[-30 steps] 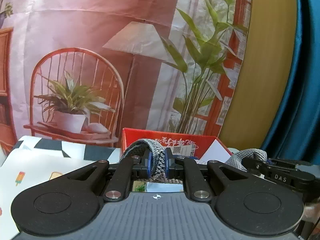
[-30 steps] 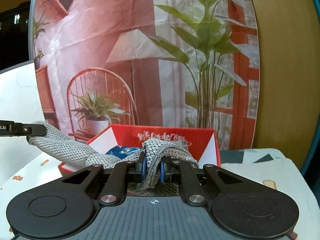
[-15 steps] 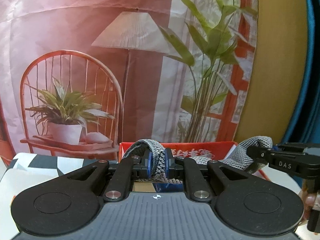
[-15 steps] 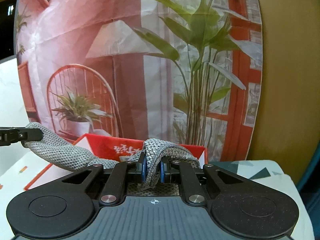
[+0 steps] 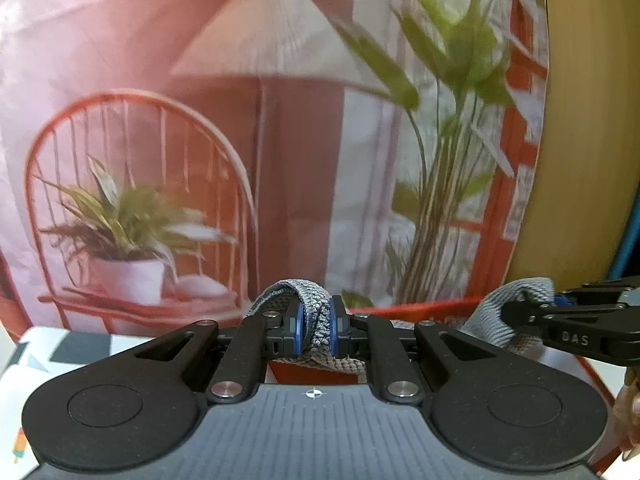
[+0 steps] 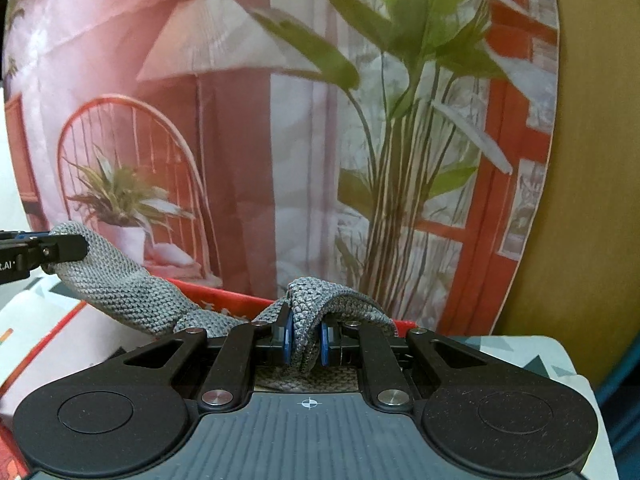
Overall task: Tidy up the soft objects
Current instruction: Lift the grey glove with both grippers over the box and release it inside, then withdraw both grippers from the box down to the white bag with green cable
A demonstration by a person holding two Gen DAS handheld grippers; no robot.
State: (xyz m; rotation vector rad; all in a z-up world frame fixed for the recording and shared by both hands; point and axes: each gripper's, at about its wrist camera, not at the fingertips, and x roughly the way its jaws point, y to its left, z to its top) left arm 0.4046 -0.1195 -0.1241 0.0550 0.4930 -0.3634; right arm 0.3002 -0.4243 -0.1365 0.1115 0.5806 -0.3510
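A grey knitted cloth (image 6: pixel 132 296) hangs stretched between my two grippers, held in the air. My left gripper (image 5: pixel 316 330) is shut on one end of it (image 5: pixel 316 312). My right gripper (image 6: pixel 306 338) is shut on the other end (image 6: pixel 332 292). In the left wrist view the right gripper (image 5: pixel 560 312) shows at the right edge, pinching the cloth (image 5: pixel 496 316). In the right wrist view the left gripper (image 6: pixel 44 250) shows at the left edge. A red cardboard box (image 6: pixel 224 294) lies just below and behind the cloth; its inside is mostly hidden.
A printed backdrop (image 5: pixel 280 120) with a chair, lamp and plants stands close behind the box. The table has a patterned white cloth (image 5: pixel 48 344). A yellow wall (image 6: pixel 580 200) and a blue curtain (image 5: pixel 628 240) are at the right.
Both grippers have risen and moved toward the backdrop with the cloth held between them. The red box has sunk lower in both views and its inside has dropped out of sight.
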